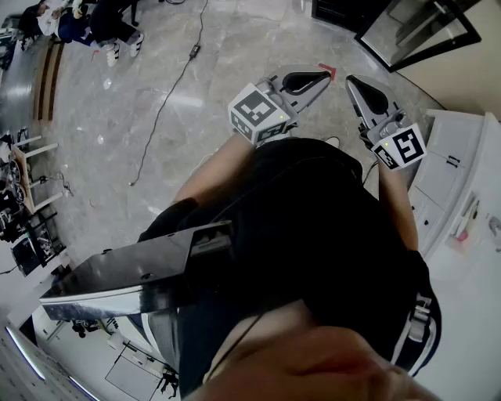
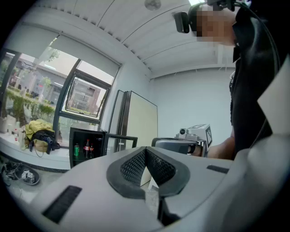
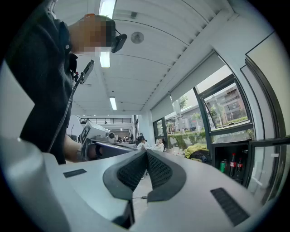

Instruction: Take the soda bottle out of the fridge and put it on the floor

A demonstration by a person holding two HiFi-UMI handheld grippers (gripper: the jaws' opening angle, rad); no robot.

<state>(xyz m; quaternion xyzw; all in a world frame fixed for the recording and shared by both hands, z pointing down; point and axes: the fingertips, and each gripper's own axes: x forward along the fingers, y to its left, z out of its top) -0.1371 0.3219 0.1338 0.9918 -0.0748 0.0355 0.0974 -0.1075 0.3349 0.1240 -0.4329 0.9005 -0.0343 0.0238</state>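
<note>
The soda bottle (image 2: 87, 149), dark with a red label, stands upright in the open fridge (image 2: 86, 131) next to a green can (image 2: 76, 150). Its print is too small to read. The left gripper (image 2: 145, 149) and right gripper (image 3: 146, 152) are both closed and empty.

So a long black cable (image 1: 168, 98) is snaking off toward the far corner, where a couple of people (image 1: 94, 23) are sitting. A white cabinet (image 1: 458, 149) is standing off to the right. Over by the window (image 2: 84, 96) a yellow jacket (image 2: 37, 129) is lying heaped on the sill, with sneakers (image 2: 22, 174) sitting below it. Ceiling strip lights (image 3: 107, 8) are glowing overhead
</note>
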